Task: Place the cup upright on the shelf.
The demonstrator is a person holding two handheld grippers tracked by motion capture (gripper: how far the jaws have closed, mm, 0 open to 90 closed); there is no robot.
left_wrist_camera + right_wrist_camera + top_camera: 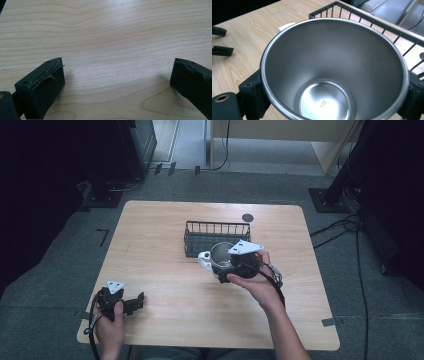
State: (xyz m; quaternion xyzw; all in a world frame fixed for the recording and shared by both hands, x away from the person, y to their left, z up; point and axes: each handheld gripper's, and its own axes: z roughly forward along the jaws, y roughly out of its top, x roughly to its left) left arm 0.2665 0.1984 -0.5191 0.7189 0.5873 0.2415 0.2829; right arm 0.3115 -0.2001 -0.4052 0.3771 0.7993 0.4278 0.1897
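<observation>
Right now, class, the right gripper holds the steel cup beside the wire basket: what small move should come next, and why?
Probably carry the steel cup forward over the wire basket. The right gripper is clamped on it just at the basket's near rim, and the left gripper rests open, well away.

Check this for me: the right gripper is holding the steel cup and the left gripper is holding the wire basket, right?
Not quite. The right gripper does hold the steel cup, but the left gripper is open over bare table, as the left gripper view shows. The wire basket sits untouched.
</observation>
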